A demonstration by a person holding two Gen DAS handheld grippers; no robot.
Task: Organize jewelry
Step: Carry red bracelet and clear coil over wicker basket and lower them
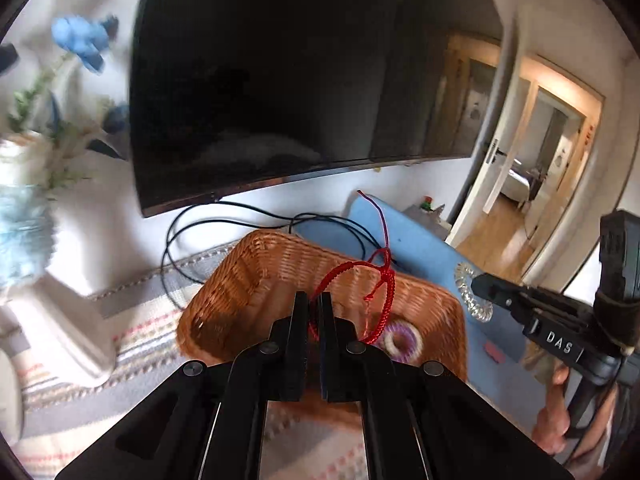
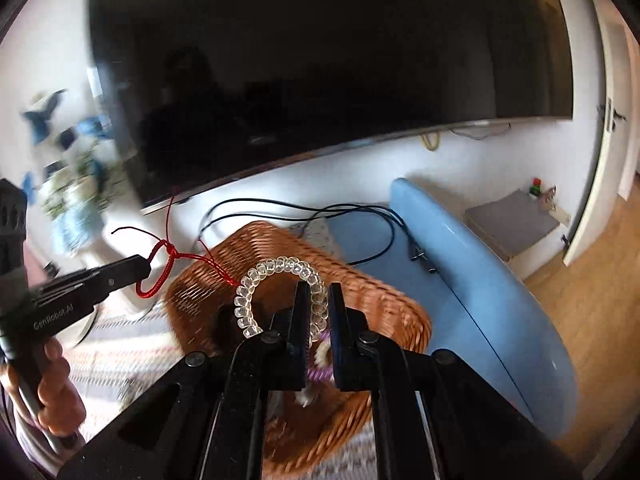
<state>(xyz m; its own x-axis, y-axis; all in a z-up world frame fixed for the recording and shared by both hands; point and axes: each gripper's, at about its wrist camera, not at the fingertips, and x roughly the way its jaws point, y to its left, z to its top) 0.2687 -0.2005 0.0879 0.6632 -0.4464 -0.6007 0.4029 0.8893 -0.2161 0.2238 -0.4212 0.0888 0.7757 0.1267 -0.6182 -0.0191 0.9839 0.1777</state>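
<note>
My left gripper (image 1: 314,300) is shut on a red cord bracelet (image 1: 386,300) and holds it above a woven wicker basket (image 1: 248,272); the bracelet also shows in the right wrist view (image 2: 160,276). My right gripper (image 2: 318,292) is shut on a clear spiral hair tie (image 2: 260,280), held over the basket (image 2: 384,312); it also shows in the left wrist view (image 1: 470,296) at the right gripper's tip. A purple and white ring (image 1: 402,340) lies inside the basket.
A large dark TV screen (image 1: 304,80) hangs behind the basket. Black cables (image 1: 224,220) run below it. A blue curved board (image 2: 480,300) lies to the right. A white vase with blue flowers (image 1: 36,184) stands at the left on a striped cloth (image 1: 148,320).
</note>
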